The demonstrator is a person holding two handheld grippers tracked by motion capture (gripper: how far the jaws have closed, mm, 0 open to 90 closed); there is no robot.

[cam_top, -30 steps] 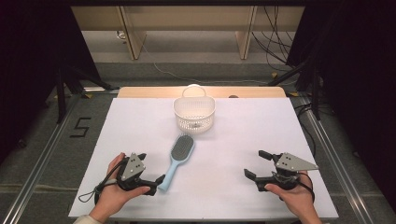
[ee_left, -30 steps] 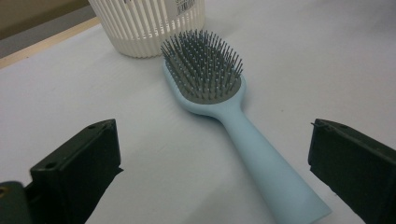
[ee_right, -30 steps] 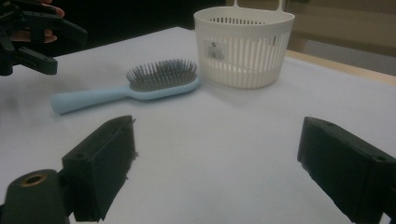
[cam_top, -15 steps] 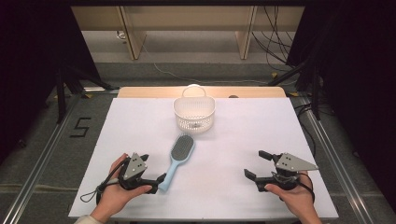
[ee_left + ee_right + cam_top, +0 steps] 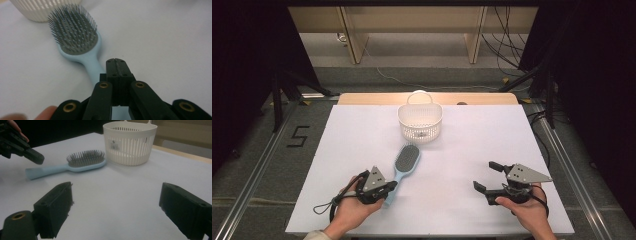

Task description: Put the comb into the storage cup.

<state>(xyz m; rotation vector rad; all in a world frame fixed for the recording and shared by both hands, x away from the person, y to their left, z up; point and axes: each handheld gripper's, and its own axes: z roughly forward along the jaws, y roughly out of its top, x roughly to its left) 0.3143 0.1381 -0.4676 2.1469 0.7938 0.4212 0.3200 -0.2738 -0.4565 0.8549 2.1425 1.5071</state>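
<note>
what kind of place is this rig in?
Probably a lab data-collection bay, not a home: a white table on metal floor rails, a taped 5 on the floor, loose cables behind, dark curtains at the sides.

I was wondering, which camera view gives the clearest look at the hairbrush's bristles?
The left gripper view: the hairbrush is close, its grey bristles sharp and individually visible. The right gripper view shows the whole brush side-on, bristles as a smaller tuft. The high view shows it small from above, with its bristle pad a dark oval.
</note>
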